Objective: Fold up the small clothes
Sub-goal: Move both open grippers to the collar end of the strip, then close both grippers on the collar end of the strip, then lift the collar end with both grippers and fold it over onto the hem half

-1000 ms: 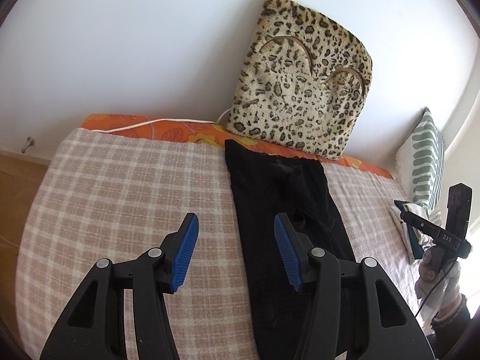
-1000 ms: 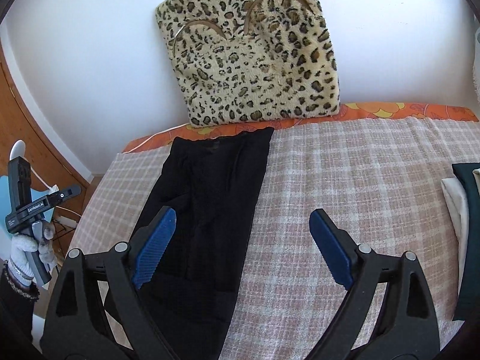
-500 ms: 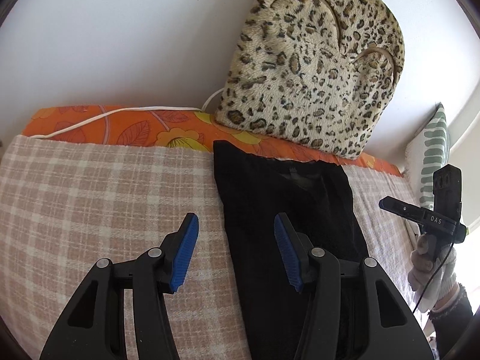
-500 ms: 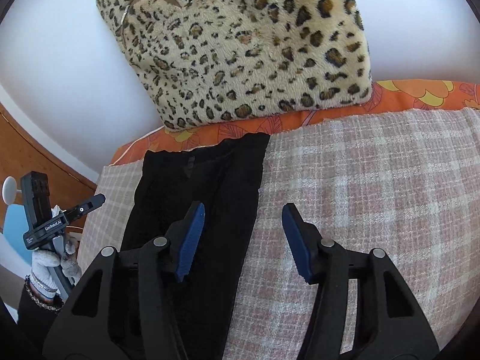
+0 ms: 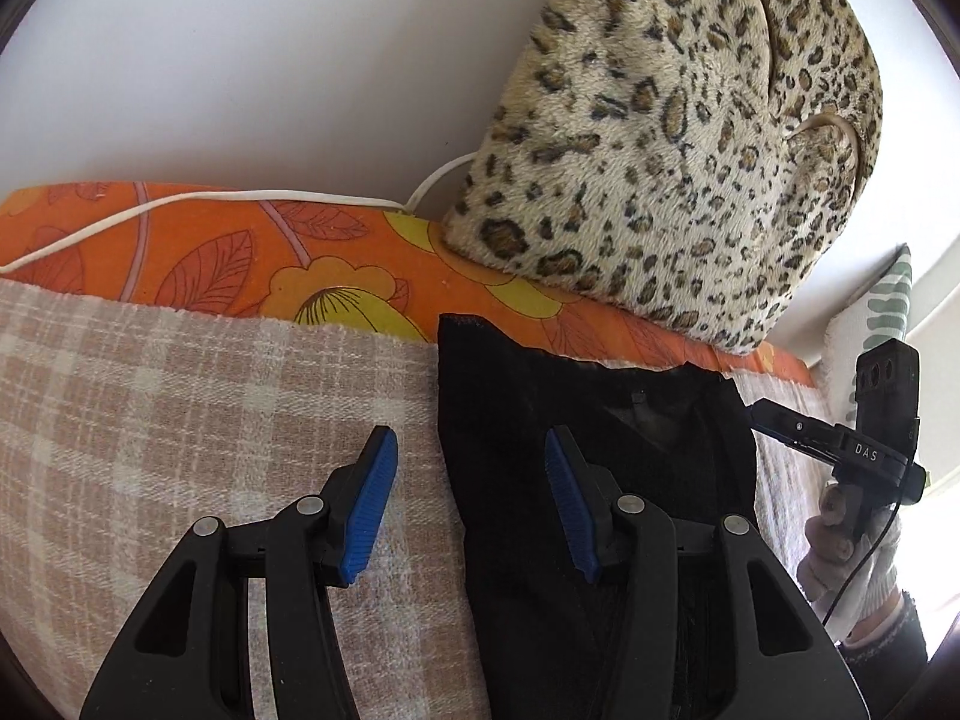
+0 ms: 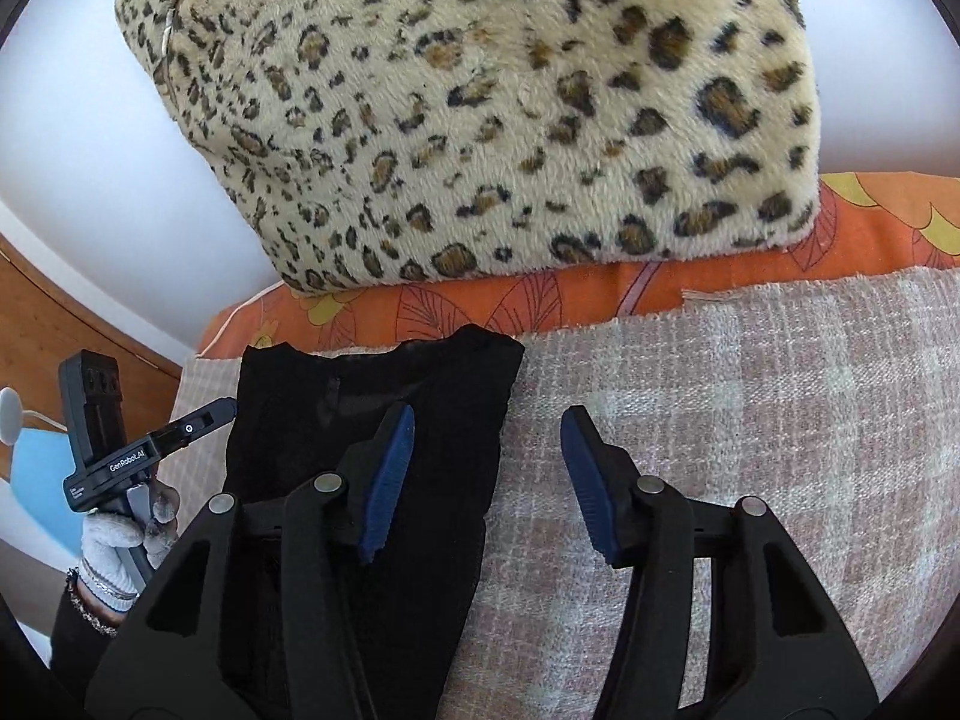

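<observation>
Black garment (image 5: 576, 420) lengthwise, far end toward leopard cushion (image 5: 678, 138).

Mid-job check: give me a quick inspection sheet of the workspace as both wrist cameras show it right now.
Surface: checked blanket over an orange floral sheet.
Job's things: black garment lying flat in a long strip, its top edge reaching the sheet.
Clutter: leopard cushion leaning on the wall behind the garment; a green-patterned pillow at the far right.
Grippers: left gripper open, straddling the garment's left edge; right gripper open, straddling its right edge; neither grips the fabric.
Cables: white cord along the sheet, running behind the cushion.
Surroundings: white wall; wooden floor on the left side.
</observation>
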### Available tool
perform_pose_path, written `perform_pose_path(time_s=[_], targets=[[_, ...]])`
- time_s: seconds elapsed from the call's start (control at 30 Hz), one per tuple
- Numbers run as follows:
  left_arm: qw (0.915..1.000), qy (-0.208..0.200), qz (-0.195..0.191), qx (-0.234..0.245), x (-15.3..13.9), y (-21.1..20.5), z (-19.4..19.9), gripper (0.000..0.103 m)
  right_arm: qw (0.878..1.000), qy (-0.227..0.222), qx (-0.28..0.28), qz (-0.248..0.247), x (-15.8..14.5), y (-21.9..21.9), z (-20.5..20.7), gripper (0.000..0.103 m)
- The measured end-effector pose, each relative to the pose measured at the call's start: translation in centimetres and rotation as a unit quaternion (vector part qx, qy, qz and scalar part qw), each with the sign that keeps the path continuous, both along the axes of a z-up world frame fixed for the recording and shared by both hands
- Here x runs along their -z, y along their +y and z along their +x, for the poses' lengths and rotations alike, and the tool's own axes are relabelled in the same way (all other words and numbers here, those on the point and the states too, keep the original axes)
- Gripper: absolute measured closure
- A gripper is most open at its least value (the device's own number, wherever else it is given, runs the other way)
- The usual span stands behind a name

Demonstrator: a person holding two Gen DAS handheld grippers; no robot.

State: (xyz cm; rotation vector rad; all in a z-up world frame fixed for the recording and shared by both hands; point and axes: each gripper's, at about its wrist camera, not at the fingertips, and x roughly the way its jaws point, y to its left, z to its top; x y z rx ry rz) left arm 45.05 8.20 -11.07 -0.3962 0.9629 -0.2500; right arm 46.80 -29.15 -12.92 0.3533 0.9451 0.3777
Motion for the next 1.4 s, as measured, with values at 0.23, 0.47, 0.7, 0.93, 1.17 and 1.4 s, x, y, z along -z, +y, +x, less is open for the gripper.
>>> perform_pose_path(time_s=[0.23,0.47,0.7,0.93,1.17,1.4], targets=[[0.9999,-0.007,0.002,0.009,0.0,-0.4,1.8,0.059,1.0,-0.007,-0.01,0.007,0.8,0.7,1.3,0.05],[0.9995,-0.016,0.019,0.02,0.2,-1.6,2.8,0.079,1.0,-0.007,-0.006,0.007,1.3,1.6,2.4,0.077],[0.9982,-0.035,0.035,0.034,-0.1,-3.6,2.9,0.1,1.0,-0.01,-0.004,0.003,0.7,2.8,2.9,0.097],[0.9978,-0.053,0.016,0.036,-2.0,-4.0,1.6,0.1,0.999,-0.033,-0.012,0.008,-2.1,3.7,1.9,0.098],[0.9959,-0.073,0.008,0.054,-4.6,-4.6,-0.9,0.1,0.999,-0.047,-0.022,0.009,-4.7,3.6,-0.5,0.098],[0.9945,-0.084,0.01,0.062,-6.9,-5.0,-4.4,0.1,0.997,-0.063,-0.036,0.0,-7.4,3.6,-4.5,0.098]])
